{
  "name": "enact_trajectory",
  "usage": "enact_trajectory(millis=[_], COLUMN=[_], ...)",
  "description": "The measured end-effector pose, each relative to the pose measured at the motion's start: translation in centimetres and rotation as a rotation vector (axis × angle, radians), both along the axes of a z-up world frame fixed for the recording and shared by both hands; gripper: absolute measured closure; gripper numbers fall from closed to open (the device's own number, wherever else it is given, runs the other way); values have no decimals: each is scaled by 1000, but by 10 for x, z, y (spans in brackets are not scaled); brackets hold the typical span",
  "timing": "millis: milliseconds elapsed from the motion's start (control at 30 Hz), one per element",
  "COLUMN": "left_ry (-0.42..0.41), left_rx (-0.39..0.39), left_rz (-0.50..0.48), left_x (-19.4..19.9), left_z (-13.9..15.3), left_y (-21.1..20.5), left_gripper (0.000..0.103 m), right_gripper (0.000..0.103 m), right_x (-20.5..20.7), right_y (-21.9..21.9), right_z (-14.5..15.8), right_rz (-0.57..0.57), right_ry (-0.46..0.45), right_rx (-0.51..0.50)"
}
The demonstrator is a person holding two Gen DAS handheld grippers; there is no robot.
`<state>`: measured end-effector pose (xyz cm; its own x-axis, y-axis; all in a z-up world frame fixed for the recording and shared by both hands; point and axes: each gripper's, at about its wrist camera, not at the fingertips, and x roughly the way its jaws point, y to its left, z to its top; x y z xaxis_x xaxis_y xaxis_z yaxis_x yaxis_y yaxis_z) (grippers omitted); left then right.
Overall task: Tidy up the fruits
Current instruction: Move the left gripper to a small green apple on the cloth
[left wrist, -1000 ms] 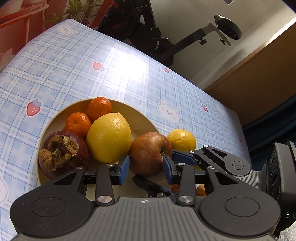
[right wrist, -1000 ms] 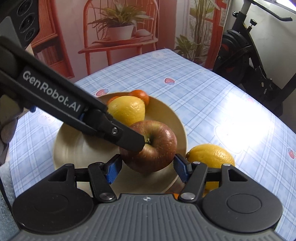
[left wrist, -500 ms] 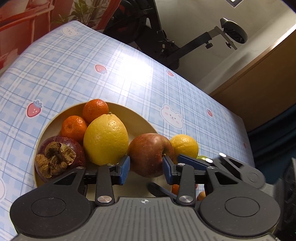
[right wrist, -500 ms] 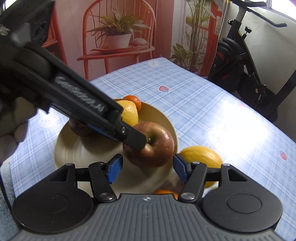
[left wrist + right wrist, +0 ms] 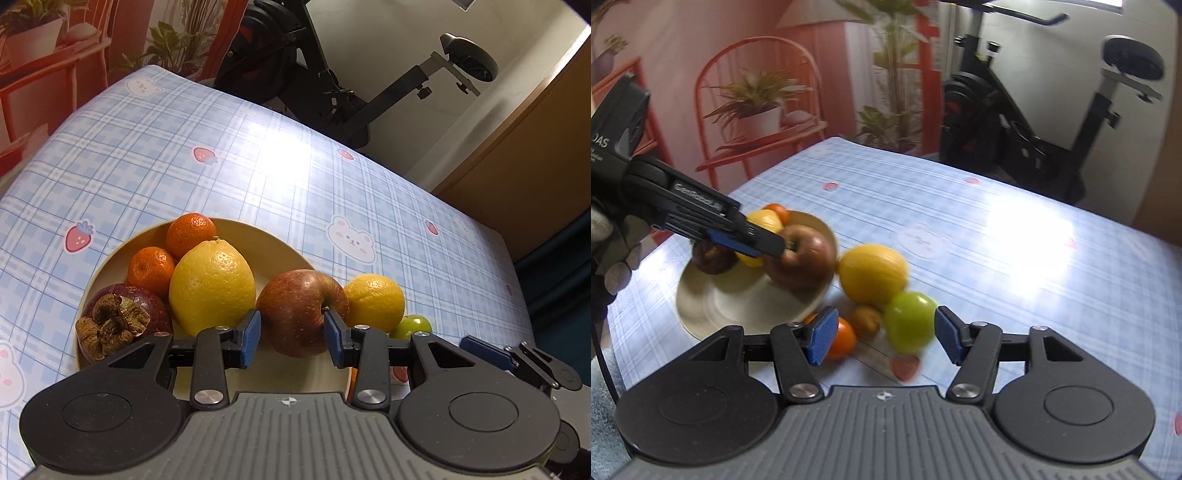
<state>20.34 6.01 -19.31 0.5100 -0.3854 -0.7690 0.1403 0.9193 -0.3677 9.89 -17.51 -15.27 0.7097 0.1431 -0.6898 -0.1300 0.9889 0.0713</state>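
Two tongs: left gripper steadies the apple at the plate's edge; right gripper, jaws just narrowing but empty, frames the green fruit.

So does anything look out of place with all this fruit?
Yes: several fruits sit off the plate on the tablecloth: a lemon, a green fruit, an orange and a small brownish fruit.

We are in a lived-in home room: a table under a blue checked cloth with strawberries and bears, an exercise bike past its far edge, potted plants on a red shelf.
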Motion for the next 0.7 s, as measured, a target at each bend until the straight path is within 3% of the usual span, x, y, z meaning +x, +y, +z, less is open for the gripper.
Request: enact_trajectory(millis=[400, 700], left_ry=[-60, -175], left_rx=[59, 90], left_rz=[-9, -131], left_x=[-12, -39], left_z=[16, 39], left_y=[-18, -56], left_gripper=[63, 63], right_gripper=[48, 51], right_x=[-26, -51], right_y=[-35, -50], right_z=[1, 5], right_rz=[-81, -109], right_ry=[-15, -24], right_rx=[32, 38])
